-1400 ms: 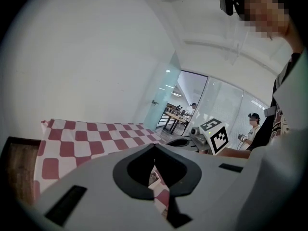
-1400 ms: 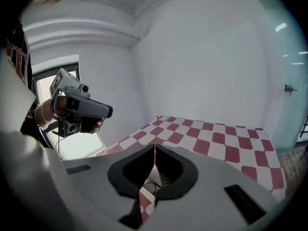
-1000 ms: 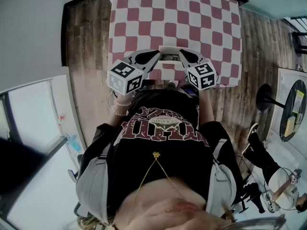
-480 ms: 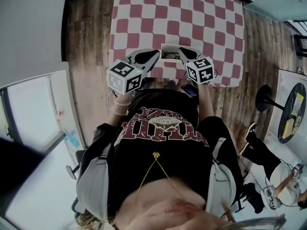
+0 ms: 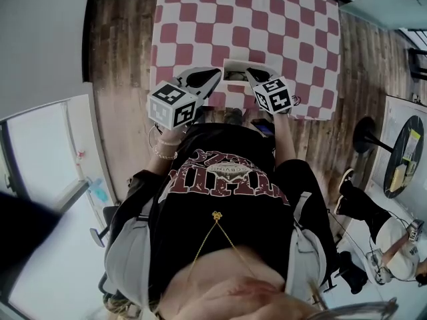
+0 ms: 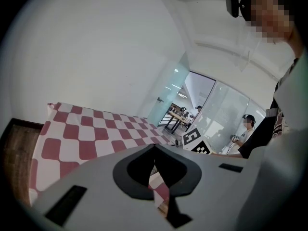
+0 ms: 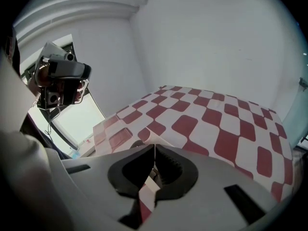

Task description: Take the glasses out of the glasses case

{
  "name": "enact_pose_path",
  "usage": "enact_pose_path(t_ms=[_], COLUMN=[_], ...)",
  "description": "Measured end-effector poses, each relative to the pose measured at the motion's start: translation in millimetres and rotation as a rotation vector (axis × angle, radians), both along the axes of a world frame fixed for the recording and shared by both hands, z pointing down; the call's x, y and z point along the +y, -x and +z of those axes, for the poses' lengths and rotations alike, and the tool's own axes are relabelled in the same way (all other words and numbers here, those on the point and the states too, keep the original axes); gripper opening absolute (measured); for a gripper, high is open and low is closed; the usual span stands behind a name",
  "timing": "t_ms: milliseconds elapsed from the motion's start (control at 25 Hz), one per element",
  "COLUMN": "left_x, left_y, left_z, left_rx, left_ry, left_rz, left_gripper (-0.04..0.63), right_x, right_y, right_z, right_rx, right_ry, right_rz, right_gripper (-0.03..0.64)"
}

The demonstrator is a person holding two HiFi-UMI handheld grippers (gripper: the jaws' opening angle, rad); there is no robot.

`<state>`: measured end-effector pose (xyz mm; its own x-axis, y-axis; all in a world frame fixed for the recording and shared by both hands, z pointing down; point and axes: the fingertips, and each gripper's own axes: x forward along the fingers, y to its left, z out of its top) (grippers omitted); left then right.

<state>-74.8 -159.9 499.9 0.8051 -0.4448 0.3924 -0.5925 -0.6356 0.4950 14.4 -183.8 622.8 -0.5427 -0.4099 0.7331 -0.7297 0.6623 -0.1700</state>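
Flanking the glasses case, both grippers closed

Only the head view takes in the whole layout. It shows the table draped in a red-and-white checked cloth [image 5: 267, 19] on a dark wood-plank floor [image 5: 120, 59]. The person's black printed T-shirt [image 5: 227, 199] fills the lower half. The left gripper [image 5: 215, 74] and right gripper [image 5: 249, 72] angle inward at the table's near edge. Between their tips, on the cloth, lies the pale rectangular glasses case [image 5: 235, 64]. Its inside is too small to make out, so the glasses themselves cannot be picked out.

The left gripper view misses the case but shows its own jaws brought together, tips touching, with only checked cloth seen through the gap behind them. It also catches a glass partition [image 6: 226, 114], a second person standing by it [image 6: 248, 134], and the right gripper's marker cube [image 6: 197, 141]. The right gripper view shows its jaws likewise closed tip to tip, nothing made out between them. A pale edge lies just beyond them; I cannot tell whether that is the case. A bright window [image 7: 82, 124] is at its left.

Against half a second ago, the right gripper's cube sits slightly further in over the table and nearer the left one, which has barely shifted.

The shirt's cream lettering is upside down from above and not legible. The cubes carry black-and-white square markers, no words.
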Motion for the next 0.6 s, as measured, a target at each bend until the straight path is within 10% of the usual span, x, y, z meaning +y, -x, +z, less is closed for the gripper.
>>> enact_pose_path(t_ms=[600], left_x=[1.3], left_y=[-4.3], left_z=[5.9], left_rx=[0.014], left_ry=[0.012], left_rz=[0.011], left_gripper=[0.008], right_x=[20.3], right_y=[-4.8], right_z=[27.2], right_rx=[0.193], right_ry=[0.006], right_rz=[-0.141], right_gripper=[0.023])
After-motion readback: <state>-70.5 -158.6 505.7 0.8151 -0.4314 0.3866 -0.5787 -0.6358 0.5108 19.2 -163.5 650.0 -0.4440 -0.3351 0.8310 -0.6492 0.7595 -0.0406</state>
